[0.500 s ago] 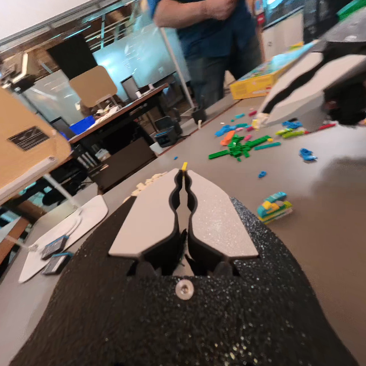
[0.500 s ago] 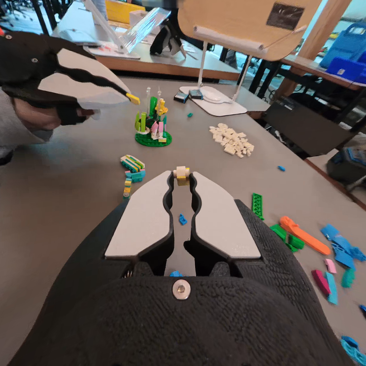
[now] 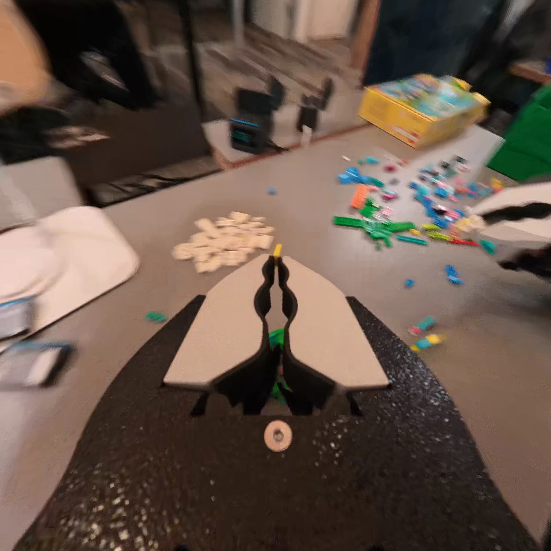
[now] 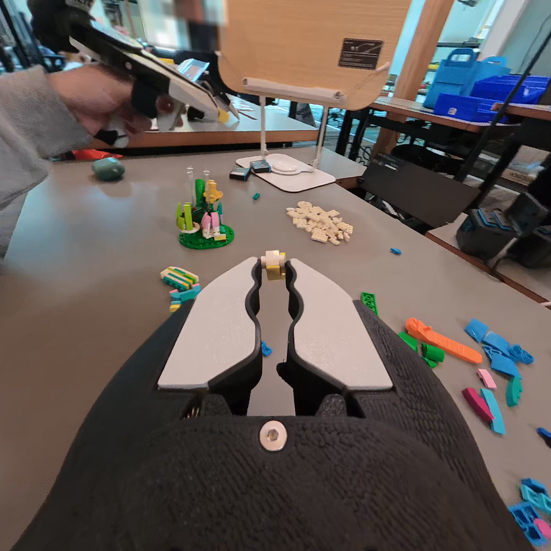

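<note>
The whole left wrist view is motion-blurred: the scattered coloured bricks (image 3: 417, 208) at upper right smear together. The right gripper (image 3: 474, 216) is cut off by the right edge there, its fingers barely readable.

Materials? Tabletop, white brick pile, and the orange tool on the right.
Tabletop: grey laminate by the look, smooth semi-gloss; it shows soft reflections. White brick pile: moulded plastic, slightly glossy, with studs visible. Orange tool: plastic, matte to satin, one-piece moulded shape with a ribbed surface. All are judged by look only.
</note>
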`<action>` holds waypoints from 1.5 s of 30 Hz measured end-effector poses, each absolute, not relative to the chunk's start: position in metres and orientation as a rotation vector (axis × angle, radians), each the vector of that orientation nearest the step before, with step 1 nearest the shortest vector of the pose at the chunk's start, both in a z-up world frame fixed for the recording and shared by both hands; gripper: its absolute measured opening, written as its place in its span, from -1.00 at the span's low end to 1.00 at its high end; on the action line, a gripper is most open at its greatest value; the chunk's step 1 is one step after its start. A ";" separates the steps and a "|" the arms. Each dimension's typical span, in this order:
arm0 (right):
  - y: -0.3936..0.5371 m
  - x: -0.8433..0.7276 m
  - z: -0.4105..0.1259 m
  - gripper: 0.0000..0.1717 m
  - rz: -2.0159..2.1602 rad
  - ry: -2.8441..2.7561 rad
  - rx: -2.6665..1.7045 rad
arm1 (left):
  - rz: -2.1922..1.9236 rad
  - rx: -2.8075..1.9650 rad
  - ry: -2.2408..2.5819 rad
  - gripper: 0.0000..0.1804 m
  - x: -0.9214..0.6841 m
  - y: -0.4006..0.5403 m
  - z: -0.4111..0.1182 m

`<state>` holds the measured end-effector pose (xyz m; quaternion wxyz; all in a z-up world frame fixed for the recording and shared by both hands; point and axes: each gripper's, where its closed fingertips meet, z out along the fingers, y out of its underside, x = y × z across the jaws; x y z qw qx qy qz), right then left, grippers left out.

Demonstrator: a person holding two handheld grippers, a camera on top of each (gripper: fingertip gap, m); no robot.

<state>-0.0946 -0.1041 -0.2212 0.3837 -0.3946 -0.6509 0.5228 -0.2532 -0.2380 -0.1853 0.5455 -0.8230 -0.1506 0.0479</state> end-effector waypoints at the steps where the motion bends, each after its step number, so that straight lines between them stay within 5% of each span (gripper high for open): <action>1: -0.099 -0.097 -0.221 -0.84 1.317 -1.633 -1.032 | 0.035 -2.014 -0.301 -0.98 -0.241 -0.217 -0.191; 15: -0.015 -0.096 -0.220 -0.84 1.228 -1.316 -1.356 | -0.367 -2.375 -0.379 -0.97 -0.215 0.009 -0.301; 23: -0.007 -0.092 -0.215 -0.84 1.309 -1.275 -1.395 | -0.422 -2.329 -0.656 -0.86 -0.233 0.042 -0.329; 27: -0.015 -0.090 -0.208 -0.85 1.525 -1.257 -1.391 | -0.291 -2.230 -0.648 -0.45 -0.240 0.035 -0.307; 35: -0.036 -0.063 -0.169 -0.86 2.449 -1.160 -1.314 | -0.727 -1.576 -0.097 -0.51 -0.097 -0.021 -0.164; 40: -0.047 -0.059 -0.165 -0.86 2.551 -1.183 -1.265 | -0.416 -1.597 0.111 -0.62 -0.063 -0.050 -0.168; 45: -0.057 -0.054 -0.164 -0.86 2.597 -1.238 -1.208 | -0.523 -1.576 0.094 -0.80 -0.043 -0.058 -0.174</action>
